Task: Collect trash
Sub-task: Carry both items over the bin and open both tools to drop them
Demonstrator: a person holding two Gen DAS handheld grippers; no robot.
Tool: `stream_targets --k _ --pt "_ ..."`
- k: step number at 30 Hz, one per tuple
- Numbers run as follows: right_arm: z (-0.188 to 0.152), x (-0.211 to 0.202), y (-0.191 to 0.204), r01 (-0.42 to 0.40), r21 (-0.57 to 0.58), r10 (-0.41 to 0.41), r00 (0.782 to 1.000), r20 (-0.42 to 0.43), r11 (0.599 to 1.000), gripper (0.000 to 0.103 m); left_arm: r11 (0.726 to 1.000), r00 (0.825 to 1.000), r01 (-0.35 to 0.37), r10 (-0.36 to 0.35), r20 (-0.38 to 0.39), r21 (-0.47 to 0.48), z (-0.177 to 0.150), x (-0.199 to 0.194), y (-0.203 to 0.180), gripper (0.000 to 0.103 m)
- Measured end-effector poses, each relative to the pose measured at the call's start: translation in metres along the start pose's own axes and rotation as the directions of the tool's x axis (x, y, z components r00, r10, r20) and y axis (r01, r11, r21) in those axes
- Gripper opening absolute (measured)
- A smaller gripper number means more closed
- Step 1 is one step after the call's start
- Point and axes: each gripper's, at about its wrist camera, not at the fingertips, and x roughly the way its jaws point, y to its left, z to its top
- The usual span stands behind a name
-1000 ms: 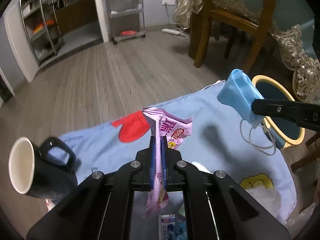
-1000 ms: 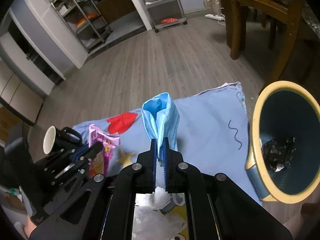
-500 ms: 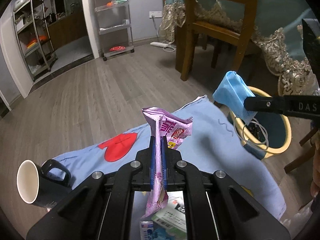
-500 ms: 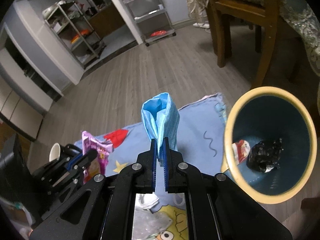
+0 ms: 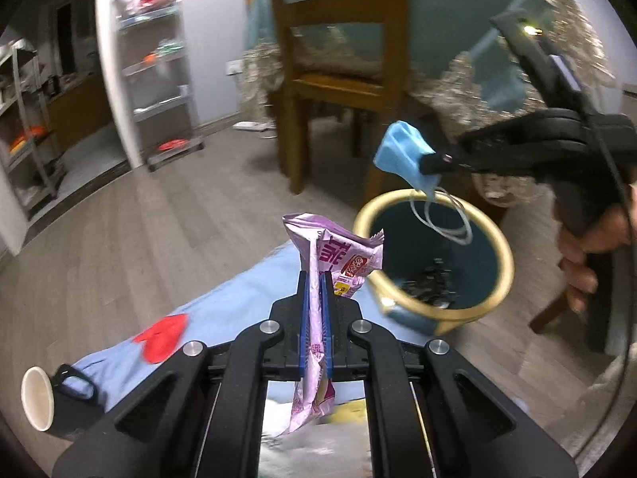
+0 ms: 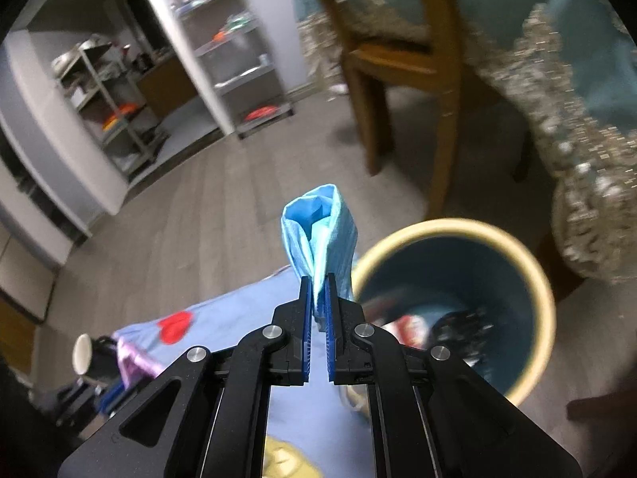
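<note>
My left gripper is shut on a pink snack wrapper, held up above the blue cloth. My right gripper is shut on a blue face mask; in the left wrist view the mask hangs above the far rim of the bin, its ear loops dangling over the opening. The yellow-rimmed teal trash bin stands right of the cloth with dark trash inside; it also shows in the right wrist view, just right of the mask.
A black mug with a white inside lies at the cloth's left end. A wooden chair and a table with a lace-edged cloth stand behind the bin. Metal shelves line the far wall. Loose packaging lies below the left gripper.
Both grippers have swung right toward the bin. The mask now hangs over the bin's rim and the wrapper is close to the bin's left edge. Both grips hold.
</note>
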Motion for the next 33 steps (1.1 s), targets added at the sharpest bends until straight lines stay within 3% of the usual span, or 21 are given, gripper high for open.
stream_targets --k 9,15,23,24,25,27,29,33 --pt "0.011 -0.009 -0.072 0.091 -0.018 -0.091 0.996 -0.018 0.996 0.007 0.991 0.988 0.135 -0.135 -0.08 0.003 0.017 0.044 -0.053 0.005" --pt "0.002 0.008 -0.109 0.083 0.12 -0.073 0.994 -0.085 0.989 0.007 0.986 0.982 0.139 -0.127 -0.139 0.087 0.026 0.085 -0.086 0.005" --pt "-0.006 0.02 -0.113 0.111 0.137 -0.095 0.989 -0.114 0.984 0.008 0.984 0.983 0.136 -0.12 -0.139 0.116 0.038 0.117 -0.105 0.008" --pt "-0.005 0.02 -0.113 0.119 0.134 -0.104 0.988 -0.111 0.984 0.012 0.985 0.983 0.135 -0.119 -0.142 0.112 0.039 0.119 -0.104 0.019" --pt "-0.005 0.019 -0.112 0.135 0.127 -0.122 0.987 -0.107 0.983 0.019 0.986 0.983 0.129 -0.113 -0.145 0.103 0.04 0.12 -0.103 0.046" --pt "-0.004 0.019 -0.113 0.145 0.124 -0.134 0.986 -0.096 0.982 0.031 0.991 0.99 0.091 -0.079 -0.121 0.1 0.039 0.116 -0.1 0.074" --pt "-0.004 0.018 -0.114 0.143 0.13 -0.131 0.987 -0.093 0.981 0.037 0.992 0.994 0.07 -0.061 -0.09 0.101 0.039 0.112 -0.097 0.078" --pt "-0.002 0.016 -0.109 0.138 0.13 -0.128 0.988 -0.085 0.982 0.063 0.997 0.994 0.057 -0.051 -0.095 0.056 0.037 0.106 -0.085 0.082"
